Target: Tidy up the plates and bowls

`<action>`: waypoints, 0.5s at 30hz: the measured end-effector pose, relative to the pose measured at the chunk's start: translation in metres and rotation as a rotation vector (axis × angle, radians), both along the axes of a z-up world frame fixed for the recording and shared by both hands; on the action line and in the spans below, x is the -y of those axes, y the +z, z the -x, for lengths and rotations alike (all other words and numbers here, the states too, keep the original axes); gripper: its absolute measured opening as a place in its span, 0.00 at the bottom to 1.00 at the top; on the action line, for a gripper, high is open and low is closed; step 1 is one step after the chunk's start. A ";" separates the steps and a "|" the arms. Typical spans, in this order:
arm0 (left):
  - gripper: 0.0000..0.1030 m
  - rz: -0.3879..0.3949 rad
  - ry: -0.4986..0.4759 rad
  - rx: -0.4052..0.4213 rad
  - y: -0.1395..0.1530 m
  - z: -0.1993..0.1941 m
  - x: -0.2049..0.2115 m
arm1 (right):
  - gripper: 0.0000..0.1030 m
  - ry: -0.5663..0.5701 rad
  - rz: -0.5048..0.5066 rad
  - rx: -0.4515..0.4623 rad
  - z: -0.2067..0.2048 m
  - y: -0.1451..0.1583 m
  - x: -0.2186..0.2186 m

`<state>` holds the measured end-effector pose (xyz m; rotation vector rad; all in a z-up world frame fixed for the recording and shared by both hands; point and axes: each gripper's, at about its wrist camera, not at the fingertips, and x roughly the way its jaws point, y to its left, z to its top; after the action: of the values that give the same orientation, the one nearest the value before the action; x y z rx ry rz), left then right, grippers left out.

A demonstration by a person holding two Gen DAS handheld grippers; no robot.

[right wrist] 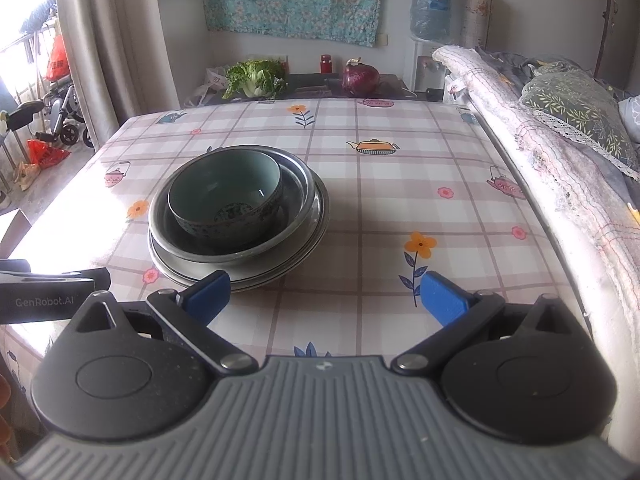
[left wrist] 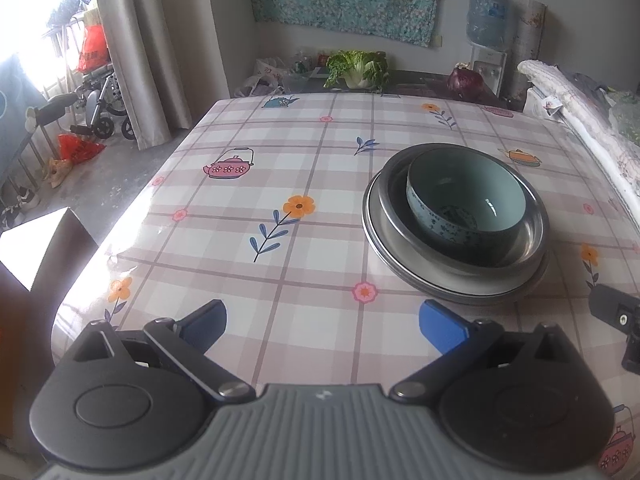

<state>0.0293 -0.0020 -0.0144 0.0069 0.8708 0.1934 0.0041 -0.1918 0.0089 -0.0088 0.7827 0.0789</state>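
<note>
The left gripper (left wrist: 322, 326) is hanging over the near edge of the table (left wrist: 280, 168) with its blue fingers (left wrist: 442, 330) spread wide apart and nothing between them. It is sitting over bare checked cloth, well to the left of the dishes, which suggests it is waiting rather than reaching.

Further right in that view the stack is standing on the cloth: a flat metal plate (left wrist: 404, 268) at the bottom, a steel bowl (left wrist: 528, 236) nested on it, and a pale green bowl (left wrist: 466, 200) sitting inside the steel one, pushed toward its left wall instead of centred. Largest below and smallest on top is how the pile is keeping compact and steady, so the sorting looks close to finished, or finished.

The right gripper (right wrist: 325, 298) is hovering low just in front of the same stack, which lies to its left. Its jaws are also gaping, holding nothing; the left blue finger (right wrist: 208, 294) is overlapping the plate (right wrist: 280, 272) rim in the picture, though I cannot tell whether it is touching. The green bowl (right wrist: 224, 192) and steel bowl (right wrist: 298, 188) are resting undisturbed. Beyond the table, a cabbage (right wrist: 256, 76) and an onion-like purple vegetable (right wrist: 360, 78) are lying on a dark counter, apart from the work.
</note>
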 end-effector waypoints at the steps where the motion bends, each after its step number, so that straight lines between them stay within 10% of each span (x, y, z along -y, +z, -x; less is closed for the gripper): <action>1: 1.00 -0.001 -0.001 -0.001 0.000 0.000 0.000 | 0.99 0.001 -0.001 -0.001 0.000 0.000 0.000; 15: 1.00 0.003 -0.006 -0.015 -0.004 -0.004 0.001 | 0.99 0.028 -0.002 -0.042 -0.005 -0.008 -0.004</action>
<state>0.0333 -0.0034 -0.0182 0.0078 0.8859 0.1864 0.0087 -0.1875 0.0013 -0.0162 0.8249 0.1066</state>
